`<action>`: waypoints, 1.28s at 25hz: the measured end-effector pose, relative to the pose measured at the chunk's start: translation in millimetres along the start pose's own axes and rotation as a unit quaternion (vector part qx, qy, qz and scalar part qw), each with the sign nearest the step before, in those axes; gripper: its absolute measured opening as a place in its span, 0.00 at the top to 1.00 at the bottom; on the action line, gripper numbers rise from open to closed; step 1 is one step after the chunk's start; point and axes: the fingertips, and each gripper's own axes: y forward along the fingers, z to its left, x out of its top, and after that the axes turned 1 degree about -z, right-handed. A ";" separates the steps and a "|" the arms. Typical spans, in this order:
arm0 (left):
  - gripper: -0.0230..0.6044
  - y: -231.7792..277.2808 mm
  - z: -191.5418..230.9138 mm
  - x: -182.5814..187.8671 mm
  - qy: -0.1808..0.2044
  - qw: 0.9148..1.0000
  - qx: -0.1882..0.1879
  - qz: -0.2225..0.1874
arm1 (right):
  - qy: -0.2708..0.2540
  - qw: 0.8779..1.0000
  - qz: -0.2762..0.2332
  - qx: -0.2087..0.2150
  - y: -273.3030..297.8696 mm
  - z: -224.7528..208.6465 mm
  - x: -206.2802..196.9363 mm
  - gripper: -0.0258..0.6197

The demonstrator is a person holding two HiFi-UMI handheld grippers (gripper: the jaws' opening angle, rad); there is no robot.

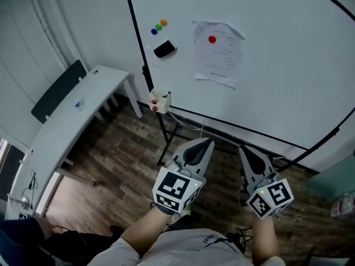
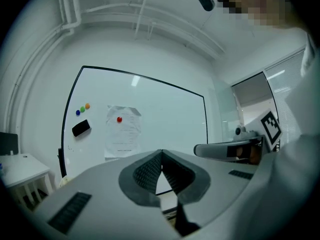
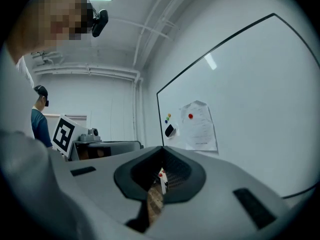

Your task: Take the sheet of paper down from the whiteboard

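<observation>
The eraser (image 1: pixel 165 49) and three coloured magnets (image 1: pixel 158 26) are parked at the left of the whiteboard (image 1: pixel 283 65). To their right, the sheet of paper (image 1: pixel 219 57) hangs flat on the board, pinned by one red magnet (image 1: pixel 212 39) near its top. Below and well apart from it, the left gripper (image 1: pixel 207 142) and right gripper (image 1: pixel 243 149) are both closed and empty.

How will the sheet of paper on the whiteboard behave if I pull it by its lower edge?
The sheet of paper looks thin and creased, so it will probably be light and floppy. Only one red magnet pins it near the top to the whiteboard, so it may slide out, or tear if pulled hard.
</observation>
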 end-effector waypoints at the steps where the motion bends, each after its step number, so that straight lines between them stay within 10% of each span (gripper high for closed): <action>1: 0.94 6.6 13.2 1.7 0.001 1.000 -0.001 -0.001 | -0.002 1.000 0.002 -0.003 13.6 -1.9 -0.6 0.94; 16: 0.94 116.7 120.9 23.3 0.034 0.999 -0.022 -0.025 | -0.057 0.996 -0.005 -0.065 126.0 -67.5 19.2 0.94; 32: 0.94 228.2 180.8 97.2 0.094 0.987 0.090 -0.091 | -0.186 0.980 -0.076 0.007 223.7 -141.7 116.1 0.94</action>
